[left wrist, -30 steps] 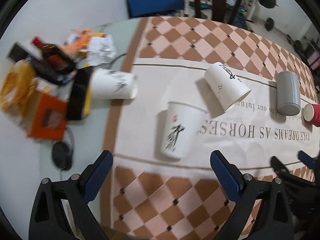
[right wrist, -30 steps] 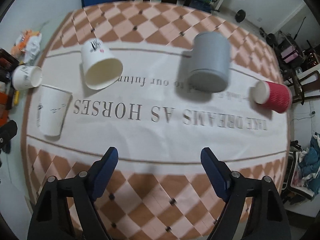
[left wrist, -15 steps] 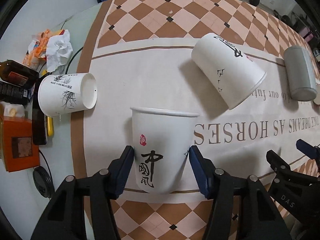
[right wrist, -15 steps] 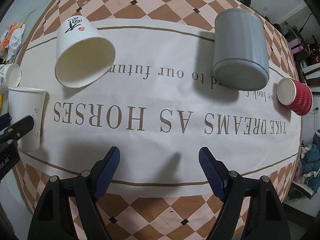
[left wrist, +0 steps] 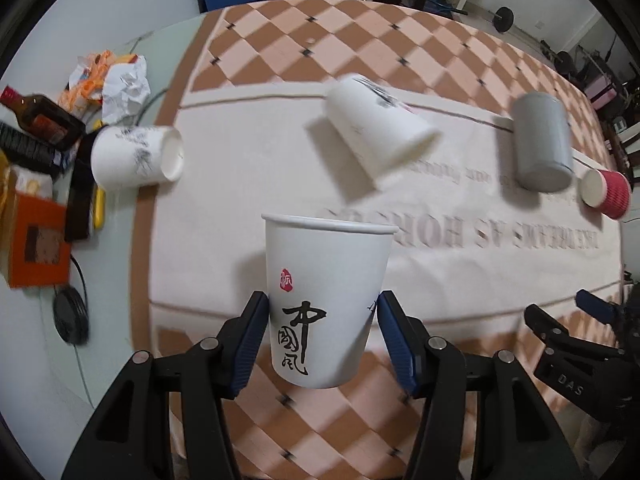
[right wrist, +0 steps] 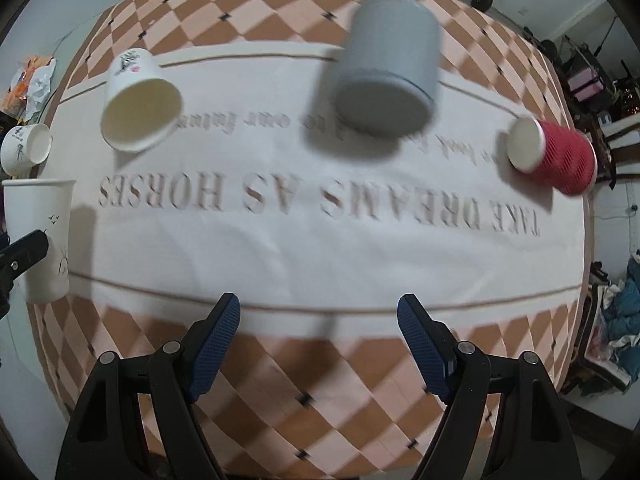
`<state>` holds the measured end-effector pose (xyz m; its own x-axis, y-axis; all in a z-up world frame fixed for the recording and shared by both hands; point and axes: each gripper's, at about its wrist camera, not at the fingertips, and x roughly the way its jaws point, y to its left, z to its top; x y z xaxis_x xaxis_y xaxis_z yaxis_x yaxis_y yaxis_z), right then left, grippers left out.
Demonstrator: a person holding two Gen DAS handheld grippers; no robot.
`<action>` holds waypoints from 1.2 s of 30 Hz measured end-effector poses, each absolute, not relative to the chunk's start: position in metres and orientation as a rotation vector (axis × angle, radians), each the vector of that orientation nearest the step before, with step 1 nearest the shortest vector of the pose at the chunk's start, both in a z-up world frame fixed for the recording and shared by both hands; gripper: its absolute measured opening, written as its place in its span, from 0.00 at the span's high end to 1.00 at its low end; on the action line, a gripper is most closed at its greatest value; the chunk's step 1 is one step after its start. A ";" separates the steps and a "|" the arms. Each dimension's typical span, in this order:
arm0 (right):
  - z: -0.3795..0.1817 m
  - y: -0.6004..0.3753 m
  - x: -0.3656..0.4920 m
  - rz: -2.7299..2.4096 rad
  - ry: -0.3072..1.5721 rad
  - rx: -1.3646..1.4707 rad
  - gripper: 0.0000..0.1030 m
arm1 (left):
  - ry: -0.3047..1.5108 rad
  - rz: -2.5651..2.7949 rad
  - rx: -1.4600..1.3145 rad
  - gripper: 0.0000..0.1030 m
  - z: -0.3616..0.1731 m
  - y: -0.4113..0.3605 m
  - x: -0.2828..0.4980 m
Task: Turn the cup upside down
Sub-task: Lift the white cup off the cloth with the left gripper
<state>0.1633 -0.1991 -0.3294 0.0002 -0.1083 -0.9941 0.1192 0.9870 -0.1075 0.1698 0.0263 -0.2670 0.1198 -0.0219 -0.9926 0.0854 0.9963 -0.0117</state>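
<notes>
Checkered tablecloth (left wrist: pixel 360 40) below. My left gripper (left wrist: pixel 322 320) clamps the upright paper cup (left wrist: pixel 326 304); right gripper (right wrist: pixel 318 320) gapes, holding nothing. I'd roll slowly, squeezing lightly.

Matt white paper cup (left wrist: pixel 328 304); ribbed red paper cup (right wrist: pixel 560 160); cloth table cover (right wrist: pixel 320 232); textured blue claw pads (right wrist: pixel 420 348).

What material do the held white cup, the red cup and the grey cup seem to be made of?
White cup, in the left gripper: likely paper, matte, with a rolled rim and printed ink characters. Red cup: probably paper too, with a ribbed or embossed outer sleeve and a plain white inside. Grey cup: smooth, opaque, thick-looking wall; perhaps plastic or ceramic, but blur leaves it open.
</notes>
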 end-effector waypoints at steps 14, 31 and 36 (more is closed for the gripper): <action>-0.334 -0.327 0.058 -0.265 1.597 0.087 0.20 | 1.643 -0.202 -0.258 0.48 -0.309 -0.094 0.081; -0.344 -0.403 0.022 -0.359 1.580 0.152 0.20 | 1.658 -0.224 -0.161 0.19 -0.332 -0.132 0.070; -0.338 -0.405 0.023 -0.372 1.566 0.168 0.18 | 1.624 -0.227 -0.160 0.11 -0.327 -0.134 0.072</action>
